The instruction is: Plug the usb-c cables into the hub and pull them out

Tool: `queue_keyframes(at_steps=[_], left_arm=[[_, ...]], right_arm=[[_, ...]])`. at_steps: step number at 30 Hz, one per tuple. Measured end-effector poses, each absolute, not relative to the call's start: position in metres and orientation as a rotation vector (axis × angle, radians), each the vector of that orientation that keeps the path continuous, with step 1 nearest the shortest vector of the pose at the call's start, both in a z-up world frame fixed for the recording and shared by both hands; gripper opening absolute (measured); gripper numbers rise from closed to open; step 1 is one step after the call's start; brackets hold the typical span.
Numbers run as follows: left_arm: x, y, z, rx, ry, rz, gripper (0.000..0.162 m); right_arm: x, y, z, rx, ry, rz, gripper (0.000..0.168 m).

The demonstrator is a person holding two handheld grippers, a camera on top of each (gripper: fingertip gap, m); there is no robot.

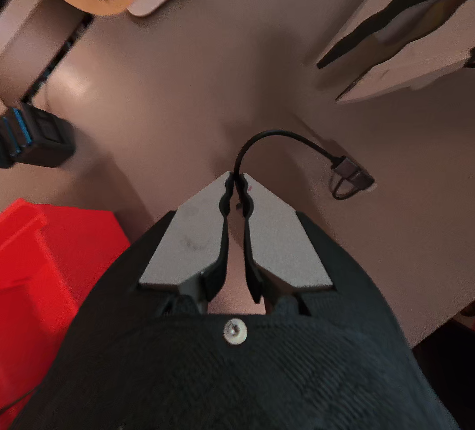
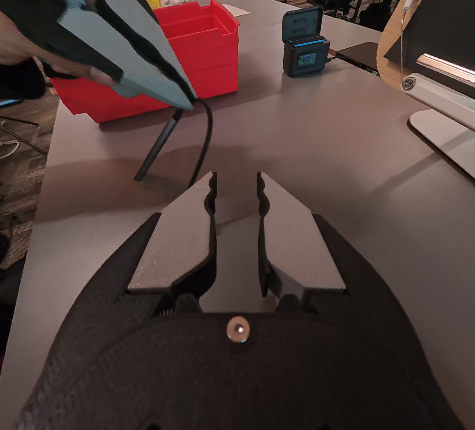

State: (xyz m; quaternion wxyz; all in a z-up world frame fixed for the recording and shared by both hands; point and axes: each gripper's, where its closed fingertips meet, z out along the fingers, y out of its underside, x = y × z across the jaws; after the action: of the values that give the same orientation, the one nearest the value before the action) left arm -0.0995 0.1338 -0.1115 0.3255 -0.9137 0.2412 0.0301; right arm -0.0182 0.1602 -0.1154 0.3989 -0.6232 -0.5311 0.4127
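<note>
Your cable [image 1: 270, 135] hangs pinched in the left gripper [image 1: 236, 181], arcing down to its plug end [image 1: 352, 176] on the table [image 1: 180, 83] ahead-right; your right gripper [image 2: 236, 181], spread and empty, sits nearest that end

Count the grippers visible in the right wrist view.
2: the right gripper low in the foreground, open over the table; the left gripper upper left, shut on a black cable.
</note>
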Motion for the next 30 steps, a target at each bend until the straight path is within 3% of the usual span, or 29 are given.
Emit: queue_keyframes(at_steps=[3,11,14,17,21,30], left_arm=[[-0.101,0.137,-0.122,-2.431,0.566,0.017,0.010],[-0.160,0.077,-0.058,-2.378,0.402,0.027,0.037],[-0.224,0.030,-0.043,-2.398,0.291,0.224,0.028],[-0.272,-0.021,-0.060,-2.514,0.195,0.287,0.011],[-0.253,-0.042,-0.096,-2.560,0.164,-0.054,0.000],[-0.216,0.016,-0.112,-2.463,0.271,-0.118,0.000]], right_arm=[[-0.018,0.161,-0.117,-1.573,-1.355,1.017,0.028],[-0.018,0.161,-0.116,-1.567,-1.360,1.003,0.027],[-0.019,0.160,-0.117,-1.567,-1.363,1.012,0.027],[-0.021,0.156,-0.120,-1.569,-1.385,1.020,0.027],[-0.024,0.149,-0.125,-1.552,-1.424,0.990,0.026],[-0.025,0.153,-0.136,-1.556,-1.453,0.908,0.025]])
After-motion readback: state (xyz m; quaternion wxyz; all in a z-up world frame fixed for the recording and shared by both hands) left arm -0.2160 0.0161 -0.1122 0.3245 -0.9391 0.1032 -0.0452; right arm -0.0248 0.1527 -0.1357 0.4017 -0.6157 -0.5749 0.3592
